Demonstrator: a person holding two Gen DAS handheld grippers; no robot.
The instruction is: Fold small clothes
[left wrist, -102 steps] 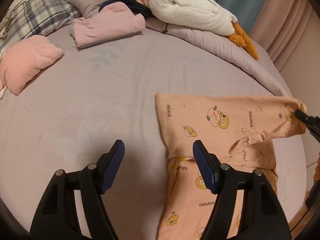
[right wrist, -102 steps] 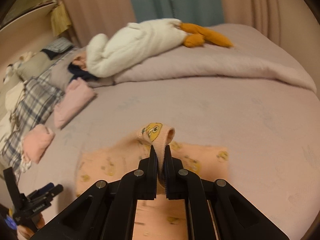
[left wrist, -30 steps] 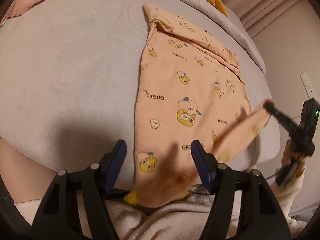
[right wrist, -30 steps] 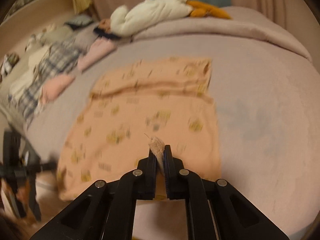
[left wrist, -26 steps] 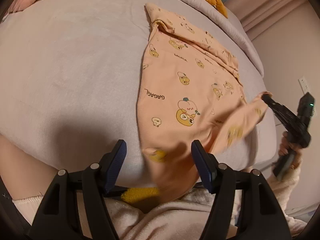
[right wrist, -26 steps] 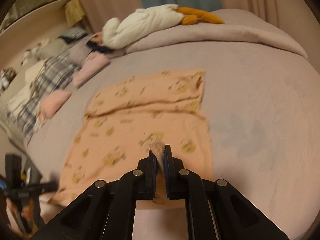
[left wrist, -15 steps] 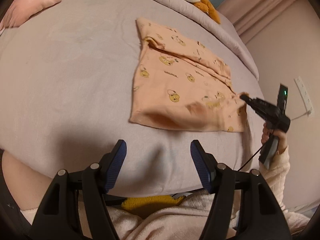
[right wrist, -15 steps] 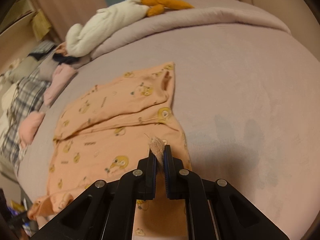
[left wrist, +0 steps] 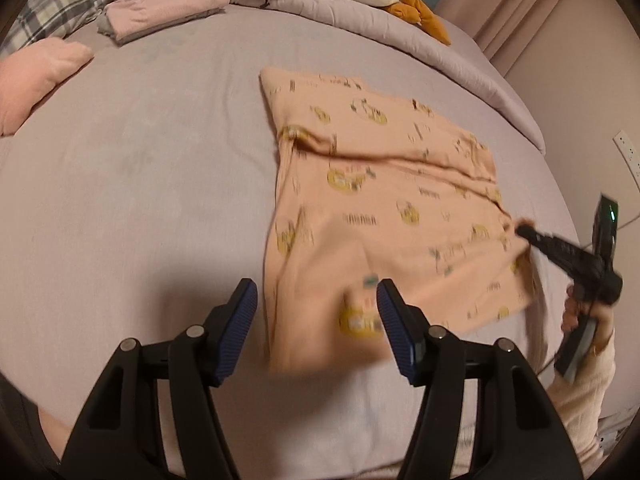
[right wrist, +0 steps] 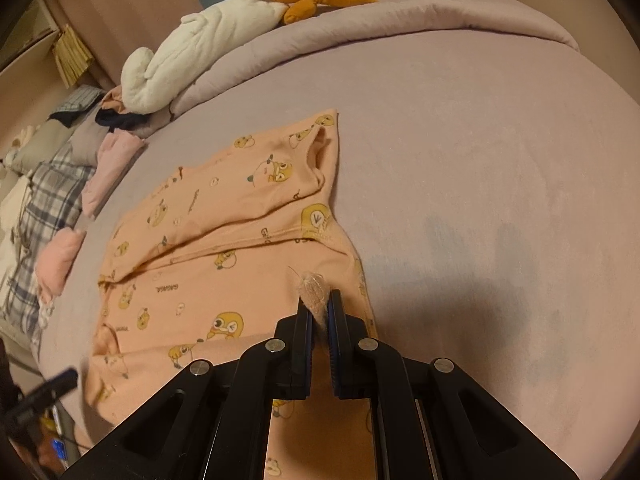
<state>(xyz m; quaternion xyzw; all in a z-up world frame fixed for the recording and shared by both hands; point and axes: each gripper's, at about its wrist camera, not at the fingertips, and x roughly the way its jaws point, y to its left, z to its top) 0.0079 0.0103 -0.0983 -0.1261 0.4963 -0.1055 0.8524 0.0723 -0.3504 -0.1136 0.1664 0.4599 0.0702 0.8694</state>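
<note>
Left-wrist view, far left: a soft pink cushion (left wrist: pixel 36 76) at the left edge, a folded pink garment (left wrist: pixel 164 10) at upper left, both well apart from the work. Lower centre: left gripper (left wrist: pixel 314 312) hangs with its jaws wide apart, ribbed blue pads (left wrist: pixel 236 330) holding nothing; the near hem of the peach garment (left wrist: pixel 384 208) lies between them, blurred, so contact cannot be told. The garment is thin knit printed with yellow cartoon figures and lettering, spread over centre to right of the frame on the mauve bedsheet (left wrist: pixel 140 168), a sleeve-like band folded across its upper part with a raised ridge. Right edge: right gripper (left wrist: pixel 524 232) with its tips at the garment's right border. Right-wrist view: the same gripper (right wrist: pixel 318 312) has its jaws nearly closed on a small bunched tuft of that peach fabric at lower centre. Upper frame: a white plush toy (right wrist: pixel 200 48) with orange feet on a rolled quilt (right wrist: pixel 400 16). Risks, as judged: the pinch takes only a narrow tuft, so a quick pull may slip it free; limp knit may drag the folded band out of line or wrinkle on the soft, giving sheet; with the near hem unheld, the fold edge may land crooked.
</note>
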